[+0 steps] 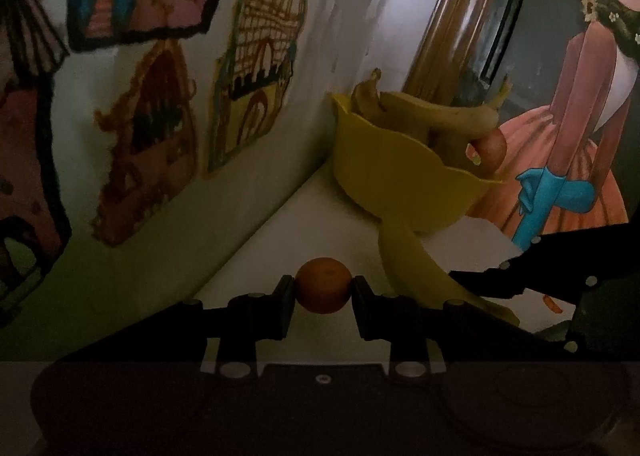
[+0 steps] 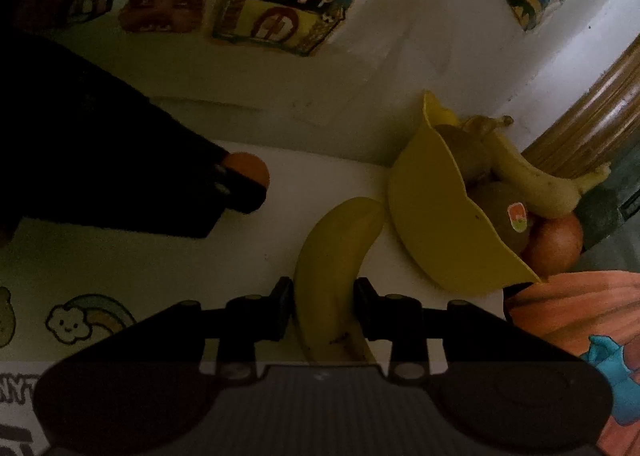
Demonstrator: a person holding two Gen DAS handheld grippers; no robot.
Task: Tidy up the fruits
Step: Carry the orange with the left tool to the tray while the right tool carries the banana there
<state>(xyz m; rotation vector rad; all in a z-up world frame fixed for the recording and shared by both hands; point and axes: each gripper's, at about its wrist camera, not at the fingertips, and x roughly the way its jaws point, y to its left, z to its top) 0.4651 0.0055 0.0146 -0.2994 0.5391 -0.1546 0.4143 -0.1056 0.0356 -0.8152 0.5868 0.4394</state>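
Orange mandarin [image 1: 323, 284] clamped in left gripper [image 1: 323, 298]; right gripper [image 2: 323, 310] pinching banana [image 2: 334, 268] lying on white table [image 2: 304, 183] beside yellow fruit bowl [image 2: 436, 228].

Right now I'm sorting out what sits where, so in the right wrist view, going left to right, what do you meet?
Left gripper shut on the small orange → loose banana between the right gripper pads → yellow bowl → stickered fruit → orange fruit in the bowl.
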